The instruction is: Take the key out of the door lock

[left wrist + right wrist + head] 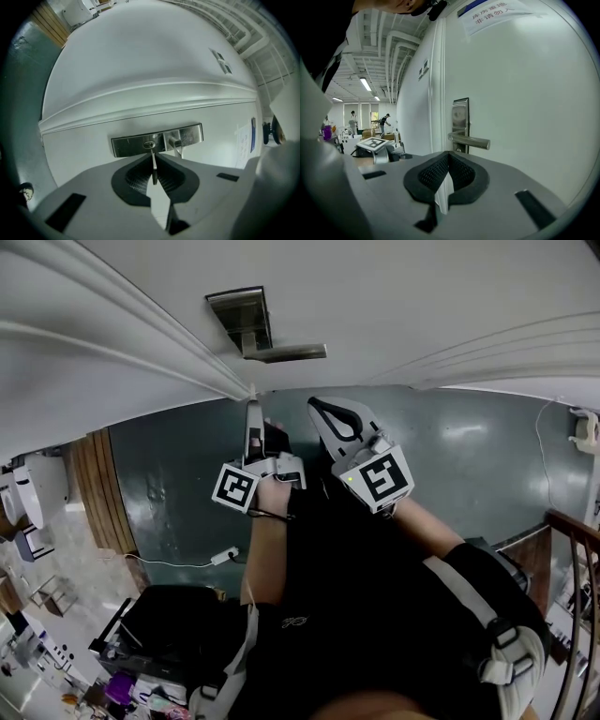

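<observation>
A thin silver key (153, 168) stands edge-on between the black pads of my left gripper (153, 159), which is shut on it. Its tip points at the keyhole (150, 144) in the steel lock plate (140, 144); I cannot tell whether it still touches it. In the head view the left gripper (253, 411) sits below the lock plate (239, 313) and the lever handle (289, 353) on the white door (394, 296). My right gripper (323, 409) is beside it, shut and empty. The right gripper view shows its shut tips (449, 157) before the handle (469, 141).
A paper notice (487, 14) hangs high on the door. A dark green floor (469, 446) lies below, with a white cable (187, 563) on it. A wooden rail (577, 531) stands at the right. Two people (384, 123) work at tables far off.
</observation>
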The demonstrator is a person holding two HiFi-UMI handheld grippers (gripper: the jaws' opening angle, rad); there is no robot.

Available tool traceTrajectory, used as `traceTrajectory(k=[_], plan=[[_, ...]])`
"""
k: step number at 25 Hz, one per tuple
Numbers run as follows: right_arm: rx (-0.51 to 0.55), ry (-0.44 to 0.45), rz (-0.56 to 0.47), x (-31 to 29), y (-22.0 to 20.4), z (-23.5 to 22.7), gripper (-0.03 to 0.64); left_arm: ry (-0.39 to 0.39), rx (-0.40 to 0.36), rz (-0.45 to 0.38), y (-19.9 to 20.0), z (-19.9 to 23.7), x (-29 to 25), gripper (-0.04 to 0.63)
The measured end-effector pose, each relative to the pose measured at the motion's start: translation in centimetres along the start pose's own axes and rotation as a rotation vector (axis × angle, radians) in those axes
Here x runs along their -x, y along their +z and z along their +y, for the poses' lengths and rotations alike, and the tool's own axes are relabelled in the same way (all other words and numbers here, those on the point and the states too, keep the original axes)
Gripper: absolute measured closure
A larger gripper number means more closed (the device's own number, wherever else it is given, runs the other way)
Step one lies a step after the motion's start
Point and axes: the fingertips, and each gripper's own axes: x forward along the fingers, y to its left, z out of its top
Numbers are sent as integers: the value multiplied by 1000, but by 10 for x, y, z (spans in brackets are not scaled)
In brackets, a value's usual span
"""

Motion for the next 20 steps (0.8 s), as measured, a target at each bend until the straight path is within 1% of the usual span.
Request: traceTrajectory(k=[3,5,7,10,13,15,17,20], plan=[[-14,-5,21,2,-7,6,609,-2,-25,12,0,-1,10,560],[-33,-13,33,7,-12,8,608,9,-95,33,-4,-5,16,560],[-33,-15,44,15,-16,9,609,16,-213,65,-9,-13,21,560],[-6,-2,57,26,-21,9,609,4,-435,103,-22,-29,28,560],[-3,23,59,38,-26,5,609,17,-623,126,-43,-42,36,560],[1,37,57,45,-29,-2,609,40,-728,132,-56,-50,39,560],[0,40,49,52,-32,-11,609,56,-815,136,-70,-58,40,560],[2,23,45,69,-37,-29,609,61,-904,158,-96,-69,41,560]])
